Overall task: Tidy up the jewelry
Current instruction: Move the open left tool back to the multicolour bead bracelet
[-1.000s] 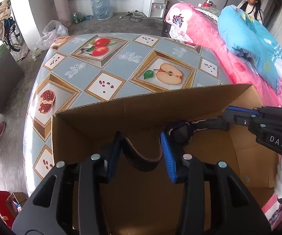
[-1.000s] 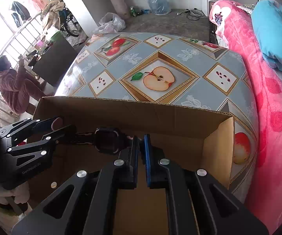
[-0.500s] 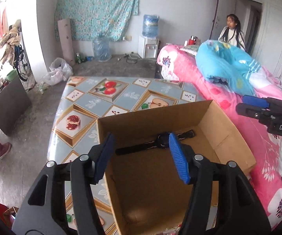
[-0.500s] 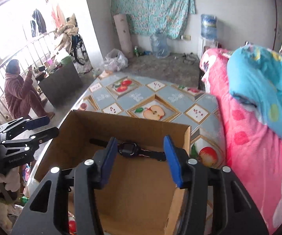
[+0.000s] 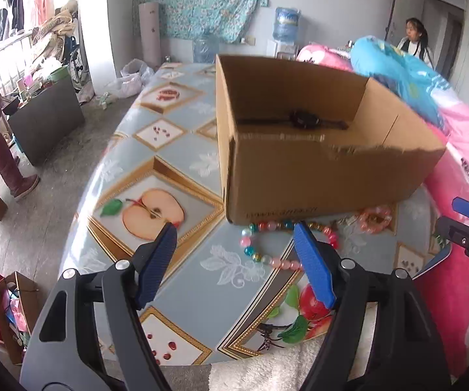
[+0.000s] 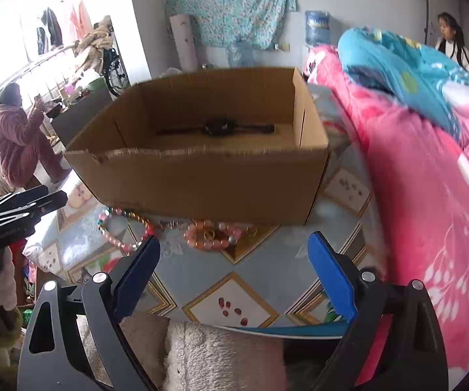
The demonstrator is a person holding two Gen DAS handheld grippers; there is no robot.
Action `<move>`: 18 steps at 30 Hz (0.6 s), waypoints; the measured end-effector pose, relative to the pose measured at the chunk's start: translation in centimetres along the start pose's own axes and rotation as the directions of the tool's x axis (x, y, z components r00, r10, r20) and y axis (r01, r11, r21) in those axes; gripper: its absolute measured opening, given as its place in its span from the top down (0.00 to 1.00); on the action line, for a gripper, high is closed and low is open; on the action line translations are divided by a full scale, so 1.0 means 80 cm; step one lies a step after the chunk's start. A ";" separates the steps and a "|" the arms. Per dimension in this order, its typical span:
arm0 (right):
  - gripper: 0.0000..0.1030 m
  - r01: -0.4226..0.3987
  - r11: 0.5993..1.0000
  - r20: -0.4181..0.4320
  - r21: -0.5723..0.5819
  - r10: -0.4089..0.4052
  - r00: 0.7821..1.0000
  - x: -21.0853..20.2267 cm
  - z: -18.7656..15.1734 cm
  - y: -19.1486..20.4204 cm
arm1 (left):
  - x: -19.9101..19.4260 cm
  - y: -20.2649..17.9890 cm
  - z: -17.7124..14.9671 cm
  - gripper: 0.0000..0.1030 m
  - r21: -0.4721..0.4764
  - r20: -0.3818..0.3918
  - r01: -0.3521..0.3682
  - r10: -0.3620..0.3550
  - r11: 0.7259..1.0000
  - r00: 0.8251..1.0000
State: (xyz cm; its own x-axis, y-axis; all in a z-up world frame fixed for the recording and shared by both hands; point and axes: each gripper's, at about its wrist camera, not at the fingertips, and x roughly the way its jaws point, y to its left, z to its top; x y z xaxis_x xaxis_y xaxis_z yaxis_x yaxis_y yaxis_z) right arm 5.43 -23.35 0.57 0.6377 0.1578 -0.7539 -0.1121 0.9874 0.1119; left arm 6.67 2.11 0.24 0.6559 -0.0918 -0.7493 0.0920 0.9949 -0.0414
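boxes: 1 (image 5: pixel 316 176) | watches: 1 (image 5: pixel 303 119) | bead bracelets: 2 (image 5: pixel 260 241) (image 5: pixel 374 220)

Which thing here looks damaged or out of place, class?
The cardboard box has a ragged, torn near rim. Beaded bracelets lie outside it on the table, while only the watch sits inside.

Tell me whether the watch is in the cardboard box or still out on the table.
In. The watch lies flat on the cardboard box floor near its far wall, strap spread straight.
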 end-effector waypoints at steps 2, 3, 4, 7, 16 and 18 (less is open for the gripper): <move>0.13 0.041 0.999 -0.024 -0.010 -0.041 0.999 0.024 -0.015 0.009 | 0.027 -0.012 -0.012 0.32 0.028 -0.030 -0.040 0.040 0.999 0.999; 0.13 0.045 0.999 -0.035 -0.016 -0.045 0.998 0.034 -0.020 0.012 | 0.037 -0.015 -0.016 0.32 0.035 -0.036 -0.044 0.045 0.998 0.998; 0.13 0.046 0.999 -0.039 -0.020 -0.047 0.998 0.039 -0.026 0.015 | 0.046 -0.018 -0.019 0.32 0.039 -0.040 -0.052 0.054 0.998 0.998; 0.13 0.071 0.996 -0.026 -0.051 -0.072 0.997 0.053 -0.042 0.023 | 0.060 -0.025 -0.026 0.32 0.067 -0.046 -0.074 0.077 0.995 0.996; 0.06 0.082 0.996 0.073 -0.042 -0.079 0.994 0.053 -0.079 0.024 | 0.046 -0.019 -0.052 0.31 0.050 -0.058 -0.057 0.060 0.997 0.996; 0.06 0.082 0.996 0.098 -0.039 -0.077 0.992 0.048 -0.088 0.025 | 0.042 -0.014 -0.058 0.31 0.044 -0.056 -0.045 0.047 0.998 0.997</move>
State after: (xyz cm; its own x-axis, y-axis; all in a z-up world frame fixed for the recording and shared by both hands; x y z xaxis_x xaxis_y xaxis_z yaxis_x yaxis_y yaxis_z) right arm 2.33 -20.82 -6.67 0.7160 0.0814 -0.6933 -0.0895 0.9957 0.0244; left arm 5.28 0.85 -5.32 0.6165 -0.0420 -0.7862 0.0949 0.9953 0.0212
